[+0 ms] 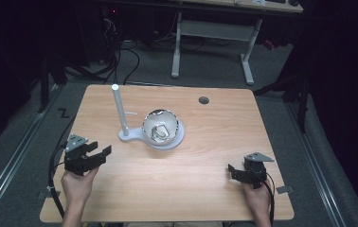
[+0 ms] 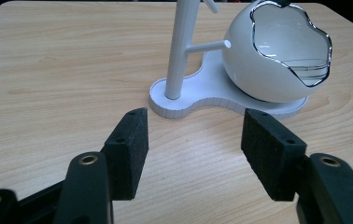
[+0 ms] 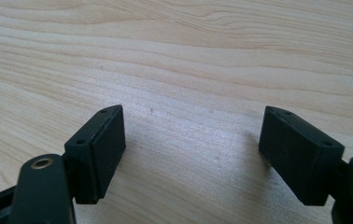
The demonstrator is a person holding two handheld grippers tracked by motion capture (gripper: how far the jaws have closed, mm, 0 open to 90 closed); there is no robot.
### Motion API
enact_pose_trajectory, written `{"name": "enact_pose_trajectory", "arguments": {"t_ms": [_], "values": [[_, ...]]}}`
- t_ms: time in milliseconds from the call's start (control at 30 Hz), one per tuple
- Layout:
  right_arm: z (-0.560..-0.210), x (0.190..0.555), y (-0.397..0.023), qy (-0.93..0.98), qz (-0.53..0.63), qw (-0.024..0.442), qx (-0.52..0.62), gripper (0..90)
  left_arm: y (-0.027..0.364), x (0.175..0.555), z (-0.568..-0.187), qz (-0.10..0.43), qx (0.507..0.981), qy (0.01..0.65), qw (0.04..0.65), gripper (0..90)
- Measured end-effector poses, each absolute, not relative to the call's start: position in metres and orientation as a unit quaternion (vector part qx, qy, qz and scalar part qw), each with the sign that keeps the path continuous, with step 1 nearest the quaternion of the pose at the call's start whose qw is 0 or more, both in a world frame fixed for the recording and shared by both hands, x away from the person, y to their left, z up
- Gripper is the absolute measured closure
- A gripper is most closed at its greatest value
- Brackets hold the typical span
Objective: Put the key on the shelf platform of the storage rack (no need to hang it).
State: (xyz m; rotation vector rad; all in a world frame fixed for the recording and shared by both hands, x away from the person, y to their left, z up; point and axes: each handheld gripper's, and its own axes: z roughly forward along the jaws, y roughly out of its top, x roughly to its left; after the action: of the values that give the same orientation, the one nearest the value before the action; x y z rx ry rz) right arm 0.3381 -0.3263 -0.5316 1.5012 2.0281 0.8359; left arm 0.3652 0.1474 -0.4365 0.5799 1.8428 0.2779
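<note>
At mid-desk [image 1: 215, 156], a white stand [image 1: 134, 135] carries a glossy, chrome-rimmed bowl [image 1: 160, 127], likely slippery and fragile; its slim post [image 2: 180, 51] looks the safest hold, while left tongs [image 2: 193, 149] and right tongs [image 3: 191, 154] gape empty

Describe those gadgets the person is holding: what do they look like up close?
Each hand grips a black, angular claw: the left claw and the right claw. Both carry a grey three-cornered plate on top and trail a black cable. Up close, each has two jaws ending in blocky, matte black pads with small screw holes, and brass-coloured rivets at the joints. The forearms are bare, with no sleeves visible.
</note>
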Motion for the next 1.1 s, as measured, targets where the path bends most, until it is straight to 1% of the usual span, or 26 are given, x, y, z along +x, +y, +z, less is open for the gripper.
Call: {"name": "enact_pose_trajectory", "arguments": {"t_ms": [200, 233, 300, 400, 467, 533, 600, 633, 700, 767, 900, 1100], "values": [[-0.532, 0.338, -0.326, 0.741, 0.305, 0.239, 0.548, 23.2, 0.147, 0.364, -0.442, 0.116, 0.248, 0.784, 0.557, 41.7], [-0.532, 0.338, -0.326, 0.741, 0.305, 0.239, 0.548, 23.2, 0.146, 0.364, -0.443, 0.113, 0.242, 0.79, 0.552, 41.7], [-0.532, 0.338, -0.326, 0.741, 0.305, 0.239, 0.548, 23.2, 0.146, 0.364, -0.445, 0.113, 0.246, 0.788, 0.552, 41.7], [-0.532, 0.338, -0.326, 0.741, 0.305, 0.239, 0.548, 23.2, 0.145, 0.364, -0.447, 0.112, 0.24, 0.793, 0.549, 41.7], [-0.532, 0.338, -0.326, 0.741, 0.305, 0.239, 0.548, 23.2, 0.146, 0.363, -0.449, 0.113, 0.248, 0.79, 0.55, 41.6], [-0.532, 0.338, -0.326, 0.741, 0.305, 0.24, 0.548, 23.2, 0.145, 0.364, -0.45, 0.11, 0.239, 0.796, 0.545, 41.6], [-0.532, 0.338, -0.326, 0.741, 0.305, 0.239, 0.548, 23.2, 0.146, 0.363, -0.453, 0.111, 0.248, 0.792, 0.547, 41.6], [-0.532, 0.338, -0.326, 0.741, 0.305, 0.239, 0.548, 23.2, 0.145, 0.363, -0.453, 0.108, 0.24, 0.798, 0.543, 41.6], [-0.532, 0.338, -0.326, 0.741, 0.305, 0.239, 0.548, 23.2, 0.146, 0.363, -0.455, 0.107, 0.243, 0.796, 0.544, 41.6], [-0.532, 0.338, -0.326, 0.741, 0.305, 0.239, 0.548, 23.2, 0.145, 0.363, -0.456, 0.104, 0.236, 0.801, 0.54, 41.6], [-0.532, 0.338, -0.326, 0.741, 0.305, 0.239, 0.549, 23.2, 0.144, 0.362, -0.461, 0.102, 0.246, 0.798, 0.54, 41.6], [-0.532, 0.338, -0.326, 0.741, 0.305, 0.239, 0.548, 23.2, 0.141, 0.363, -0.464, 0.093, 0.235, 0.807, 0.534, 41.5]]}}
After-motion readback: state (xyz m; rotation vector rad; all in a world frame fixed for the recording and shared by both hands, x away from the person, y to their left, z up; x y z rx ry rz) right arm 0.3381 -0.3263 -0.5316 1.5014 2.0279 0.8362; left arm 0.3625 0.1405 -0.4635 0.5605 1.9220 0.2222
